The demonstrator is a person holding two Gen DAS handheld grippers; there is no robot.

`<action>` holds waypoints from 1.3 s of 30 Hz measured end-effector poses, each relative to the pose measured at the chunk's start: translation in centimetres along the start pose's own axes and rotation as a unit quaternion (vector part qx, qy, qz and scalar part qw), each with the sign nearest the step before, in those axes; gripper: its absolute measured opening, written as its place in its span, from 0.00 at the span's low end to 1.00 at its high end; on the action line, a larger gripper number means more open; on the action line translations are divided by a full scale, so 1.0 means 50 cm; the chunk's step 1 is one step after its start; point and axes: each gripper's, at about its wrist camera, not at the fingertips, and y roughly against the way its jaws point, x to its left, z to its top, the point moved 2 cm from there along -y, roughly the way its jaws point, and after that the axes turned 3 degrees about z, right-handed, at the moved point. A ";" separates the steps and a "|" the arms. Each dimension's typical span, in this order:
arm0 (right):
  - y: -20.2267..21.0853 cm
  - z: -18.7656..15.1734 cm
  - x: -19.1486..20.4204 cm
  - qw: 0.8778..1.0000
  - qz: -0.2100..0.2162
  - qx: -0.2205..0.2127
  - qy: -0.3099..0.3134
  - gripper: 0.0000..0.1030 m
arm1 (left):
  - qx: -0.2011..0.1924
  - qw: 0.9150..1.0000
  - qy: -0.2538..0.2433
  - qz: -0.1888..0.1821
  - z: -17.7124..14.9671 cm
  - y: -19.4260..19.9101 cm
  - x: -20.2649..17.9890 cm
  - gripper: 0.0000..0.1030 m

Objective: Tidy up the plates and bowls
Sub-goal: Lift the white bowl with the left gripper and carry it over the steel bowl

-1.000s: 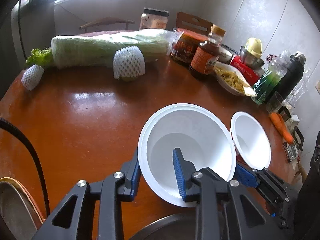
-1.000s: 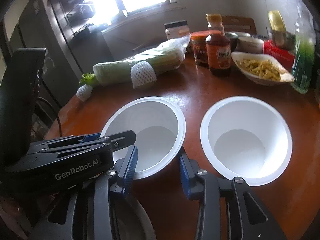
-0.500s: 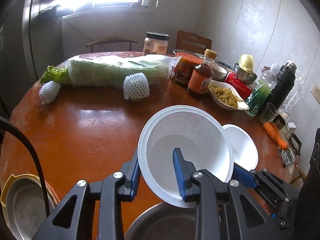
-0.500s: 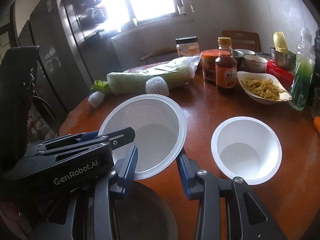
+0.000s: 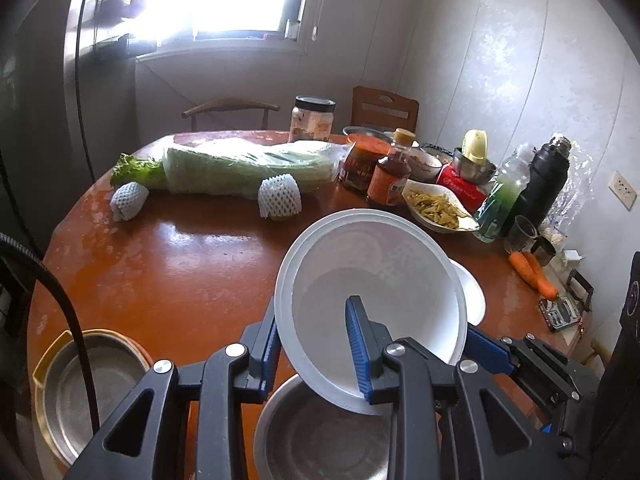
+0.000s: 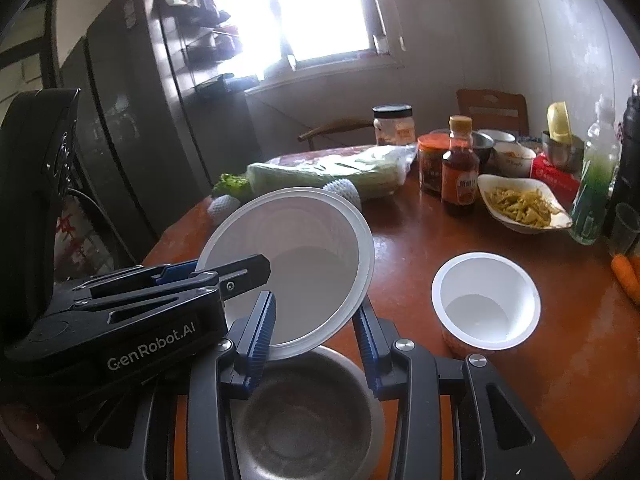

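Observation:
My left gripper (image 5: 314, 350) is shut on the rim of a white plastic bowl (image 5: 372, 276) and holds it tilted in the air above a steel bowl (image 5: 320, 436) at the near table edge. The held bowl (image 6: 288, 264) and the left gripper (image 6: 216, 276) show in the right wrist view too. A second white bowl (image 6: 486, 304) stands upright on the brown table (image 5: 180, 264), to the right; in the left wrist view only its rim (image 5: 474, 296) peeks out. My right gripper (image 6: 316, 338) is open and empty, its fingers either side of the held bowl's lower rim, above the steel bowl (image 6: 304, 428).
A yellow-rimmed steel pan (image 5: 80, 380) sits at the near left. At the back lie a wrapped cabbage (image 5: 248, 164), netted fruits (image 5: 280, 200), jars, a sauce bottle (image 5: 390, 180), a dish of food (image 5: 438, 206), bottles, a flask (image 5: 544, 180) and carrots (image 5: 534, 274).
Both grippers have risen and drawn back from the table. The left gripper has lifted the white bowl off the table, away from the second bowl, to above the steel bowl.

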 end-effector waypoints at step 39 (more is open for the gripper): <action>0.089 -0.098 0.058 0.998 0.017 0.038 0.038 0.41 | 0.026 1.000 -0.008 0.001 -0.115 0.079 -0.005 0.30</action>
